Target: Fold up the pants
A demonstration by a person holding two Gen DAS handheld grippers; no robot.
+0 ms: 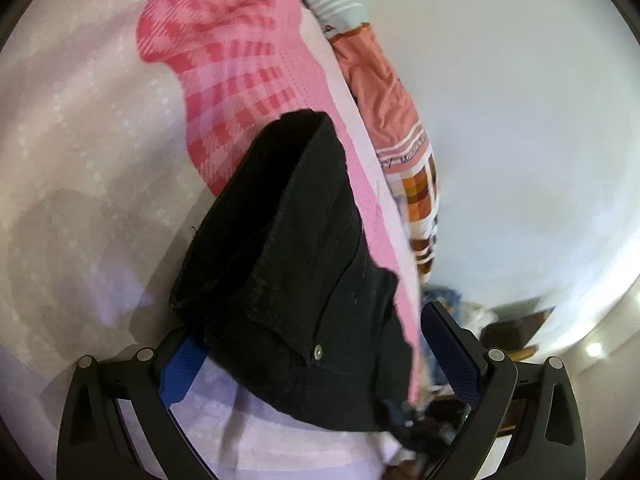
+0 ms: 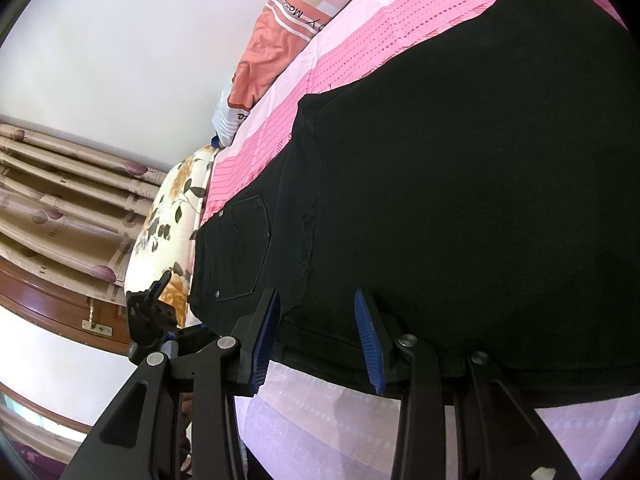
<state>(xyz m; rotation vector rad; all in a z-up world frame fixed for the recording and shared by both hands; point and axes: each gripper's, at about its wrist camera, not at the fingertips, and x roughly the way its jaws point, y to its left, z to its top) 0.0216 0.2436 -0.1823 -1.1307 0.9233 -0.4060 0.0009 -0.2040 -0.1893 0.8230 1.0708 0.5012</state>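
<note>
Pink and lilac bedding (image 1: 80, 160) covers the bed on which the black pants (image 2: 460, 200) are spread, with a plain white wall (image 1: 520, 120) behind and an orange patterned pillow (image 1: 380, 92) lying along the far edge of the bed. Beige curtains (image 2: 60, 208) and a floral cushion (image 2: 172, 216) are seen at the left in the right wrist view.

From the left wrist view, a folded end of the pants (image 1: 296, 272) is seen heaped between the wide-spread fingers of the left gripper (image 1: 320, 364). Its jaws stand released, and the blue pads are not pressed against the cloth, although one pad (image 1: 180, 372) is partly covered by the fabric.

From the right wrist view, the pants are seen lying flat across the pink sheet, pocket and rivets toward the left. The right gripper (image 2: 318, 344) is set at the near edge of the pants, its jaws partly apart. Black cloth lies between the two blue pads, but whether it is pinched cannot be told.
</note>
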